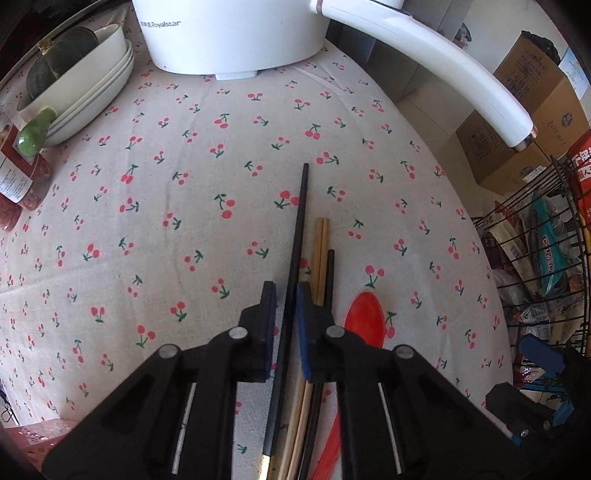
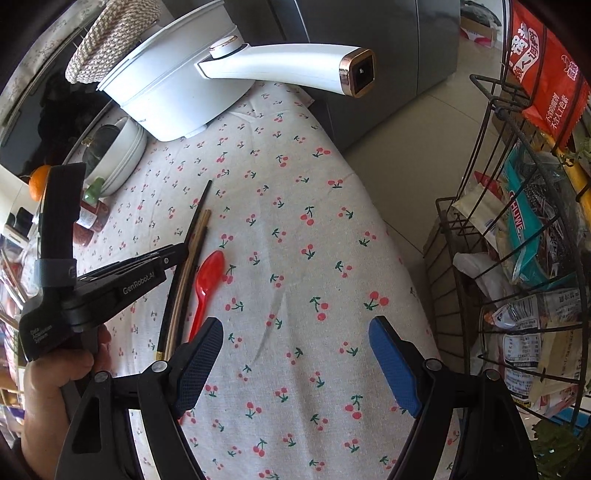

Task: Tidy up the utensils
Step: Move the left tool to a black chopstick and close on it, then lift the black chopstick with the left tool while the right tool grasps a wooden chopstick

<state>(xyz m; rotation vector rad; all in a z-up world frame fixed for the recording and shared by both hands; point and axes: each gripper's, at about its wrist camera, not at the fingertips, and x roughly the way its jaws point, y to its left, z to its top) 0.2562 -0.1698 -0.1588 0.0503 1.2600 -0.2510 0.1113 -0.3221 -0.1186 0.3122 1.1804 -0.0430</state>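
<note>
Table (image 1: pixel 184 229), cherry-print cloth.
- Black chopstick (image 1: pixel 297 236): lies lengthwise just left of the wooden chopsticks (image 1: pixel 320 251), tip toward the white electric pot (image 1: pixel 229 33).
- Second black chopstick (image 1: pixel 328 273): just right of the wooden pair, touching it.
- Red spoon (image 2: pixel 207 280): just right of the chopstick bundle, bowl toward the pot.
- Left gripper (image 1: pixel 286 295): jaws nearly together, straddling the first black chopstick; contact cannot be confirmed.
- Right gripper (image 2: pixel 295 365): jaws spread wide, holding nothing, over bare cloth right of the spoon.
- Stacked white bowls (image 1: pixel 88 85): left of the pot.
- Wire basket (image 2: pixel 517 295): right of the table, packets inside.
</note>
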